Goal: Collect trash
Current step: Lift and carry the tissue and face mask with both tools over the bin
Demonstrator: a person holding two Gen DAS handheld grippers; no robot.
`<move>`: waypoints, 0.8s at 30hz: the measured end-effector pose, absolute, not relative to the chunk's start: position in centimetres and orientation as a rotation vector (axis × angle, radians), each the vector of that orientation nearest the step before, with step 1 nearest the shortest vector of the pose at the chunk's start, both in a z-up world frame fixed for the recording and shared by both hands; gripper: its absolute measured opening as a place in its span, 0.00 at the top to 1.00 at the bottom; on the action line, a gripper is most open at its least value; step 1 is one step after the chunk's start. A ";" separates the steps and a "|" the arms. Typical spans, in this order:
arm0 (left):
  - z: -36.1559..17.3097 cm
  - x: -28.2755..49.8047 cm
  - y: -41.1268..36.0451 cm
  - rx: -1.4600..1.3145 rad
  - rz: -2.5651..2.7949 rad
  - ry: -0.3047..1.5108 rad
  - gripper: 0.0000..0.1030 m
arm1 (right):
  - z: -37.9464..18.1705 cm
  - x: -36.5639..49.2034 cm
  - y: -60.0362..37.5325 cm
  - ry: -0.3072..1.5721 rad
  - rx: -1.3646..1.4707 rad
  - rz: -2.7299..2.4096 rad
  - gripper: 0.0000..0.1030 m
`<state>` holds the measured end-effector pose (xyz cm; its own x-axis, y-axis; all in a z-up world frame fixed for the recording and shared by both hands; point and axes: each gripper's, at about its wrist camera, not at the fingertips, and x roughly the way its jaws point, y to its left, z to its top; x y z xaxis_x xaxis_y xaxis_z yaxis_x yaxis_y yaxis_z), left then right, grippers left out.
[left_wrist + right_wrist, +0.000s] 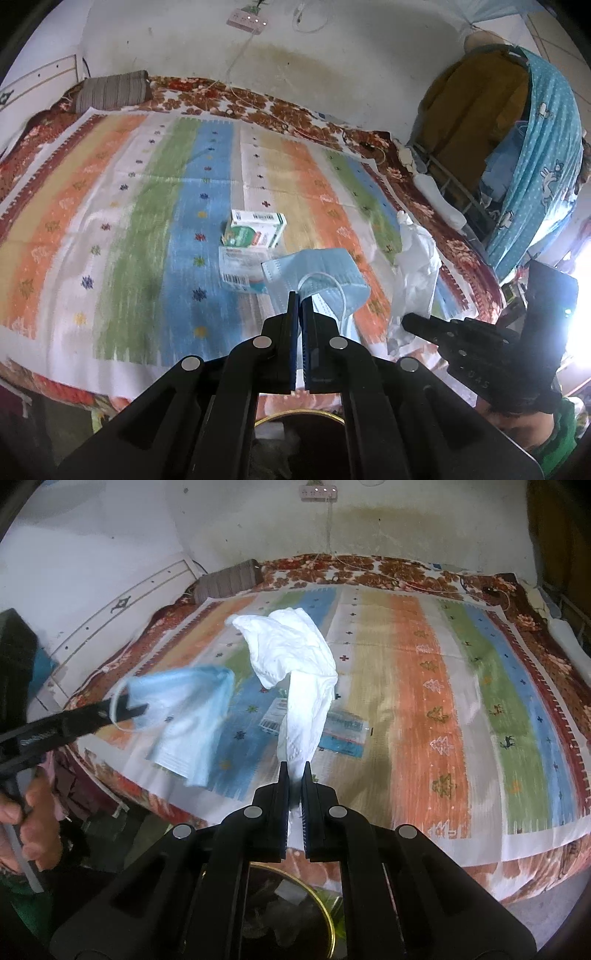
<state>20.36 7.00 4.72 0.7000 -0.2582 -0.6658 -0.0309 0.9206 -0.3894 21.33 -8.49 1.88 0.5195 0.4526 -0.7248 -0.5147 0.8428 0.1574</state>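
Note:
My left gripper (300,297) is shut on a blue face mask (314,275) and holds it above the bed's near edge; the mask also shows in the right wrist view (184,716). My right gripper (294,770) is shut on a white crumpled tissue (295,657) and holds it up in the air; the tissue shows at the right of the left wrist view (417,266). A green and white medicine box (256,229) and a flat printed packet (240,267) lie on the striped sheet (129,221). A round bin with a gold rim (325,908) sits below both grippers.
The bed carries a floral blanket (295,114) and a striped pillow (114,90) at the far side against the wall. A blue curtained wardrobe (543,147) stands to the right. A power strip (247,18) hangs on the wall.

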 end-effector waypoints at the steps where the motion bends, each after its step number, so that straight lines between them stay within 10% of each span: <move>1: 4.7 20.1 6.9 -0.391 -0.132 0.792 0.99 | 2.0 21.0 -8.6 0.841 -0.080 0.584 0.95; 24: 4.3 13.7 5.2 -0.465 -0.190 0.782 0.99 | 1.7 14.3 -11.2 0.828 -0.056 0.632 0.95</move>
<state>13.68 5.20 4.29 0.6990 -0.3333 -0.6326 -0.0050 0.8824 -0.4705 14.26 -11.16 1.71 0.5049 0.5019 -0.7023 -0.5442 0.8166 0.1924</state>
